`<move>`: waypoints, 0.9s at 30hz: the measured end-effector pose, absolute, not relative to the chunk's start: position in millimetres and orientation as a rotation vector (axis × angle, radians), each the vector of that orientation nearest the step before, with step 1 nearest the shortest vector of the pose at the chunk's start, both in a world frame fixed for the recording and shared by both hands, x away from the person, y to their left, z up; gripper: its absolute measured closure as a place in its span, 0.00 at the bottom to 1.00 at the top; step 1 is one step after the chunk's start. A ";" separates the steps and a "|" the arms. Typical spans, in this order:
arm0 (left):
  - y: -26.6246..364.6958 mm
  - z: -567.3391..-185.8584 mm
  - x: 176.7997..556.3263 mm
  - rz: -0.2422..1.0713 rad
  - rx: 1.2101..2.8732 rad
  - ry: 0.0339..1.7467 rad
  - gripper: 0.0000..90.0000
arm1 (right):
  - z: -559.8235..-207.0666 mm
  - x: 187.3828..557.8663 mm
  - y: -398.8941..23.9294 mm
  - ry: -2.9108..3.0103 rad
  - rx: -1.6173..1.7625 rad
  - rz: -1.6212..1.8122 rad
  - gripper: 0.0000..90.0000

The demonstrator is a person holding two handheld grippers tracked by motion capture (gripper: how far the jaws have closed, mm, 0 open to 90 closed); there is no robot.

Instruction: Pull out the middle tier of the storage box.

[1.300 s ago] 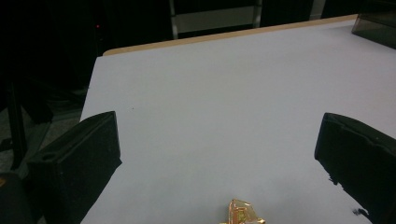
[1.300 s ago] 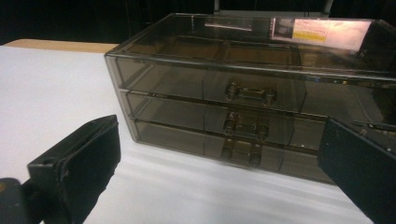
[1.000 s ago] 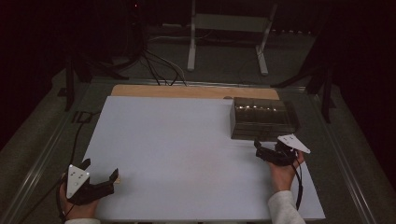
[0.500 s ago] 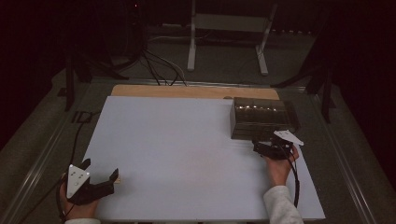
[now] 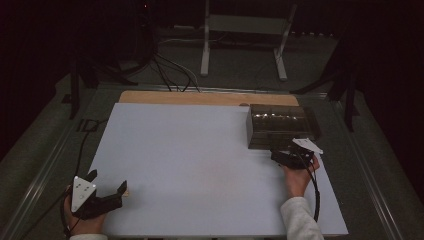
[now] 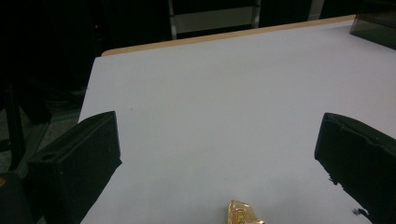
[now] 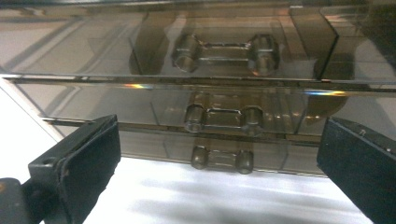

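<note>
Smoky, see-through plastic marks the drawer box (image 5: 280, 126), a small chest of three stacked drawers standing at the far right of a white bench (image 5: 200, 165). Nearest the camera in the high view, the left hand-held gripper (image 5: 107, 184) rests at the bench's near left corner, jaws spread wide and holding nothing; a small gold wrapped piece (image 5: 125, 193) lies just beside its tip. The left gripper view brings that piece (image 6: 243, 213) close, low between the parted jaws, crinkled and shiny, and catches a corner of the box (image 6: 376, 28) at top right. Farther up the bench, the right hand-held gripper (image 5: 285, 156) sits just in front of the box, a white sleeve (image 5: 300, 220) trailing behind the hand. Seen from above, the box reads as a dark block with glints on its lid. The right gripper view shows its front instead: three dumbbell-shaped clear handles (image 7: 223, 117), one per drawer, stacked between the released, wide-open jaws, none touched. Beyond the bench, a white stand (image 5: 245, 35) rises from the dark floor.
</note>
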State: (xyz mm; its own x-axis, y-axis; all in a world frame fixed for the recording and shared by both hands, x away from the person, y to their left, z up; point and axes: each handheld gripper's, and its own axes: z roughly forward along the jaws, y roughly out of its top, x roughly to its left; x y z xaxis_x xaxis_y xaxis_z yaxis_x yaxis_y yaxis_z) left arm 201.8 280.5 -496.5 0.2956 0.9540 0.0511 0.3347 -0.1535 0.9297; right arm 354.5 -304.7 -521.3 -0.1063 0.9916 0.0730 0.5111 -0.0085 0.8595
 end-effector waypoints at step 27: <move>280.6 -496.5 201.8 0.872 1.676 1.188 0.02 | -518.4 343.7 -285.7 1.528 1.577 0.926 0.62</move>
State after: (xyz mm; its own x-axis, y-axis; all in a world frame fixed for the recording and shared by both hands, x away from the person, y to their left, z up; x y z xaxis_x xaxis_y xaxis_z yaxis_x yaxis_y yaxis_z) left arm 201.8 280.6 -496.5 0.2965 0.9535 0.0534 0.3365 -0.1566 0.9286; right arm 343.7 -285.7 -518.4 0.0297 0.9996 0.0030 0.4655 -0.0165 0.8849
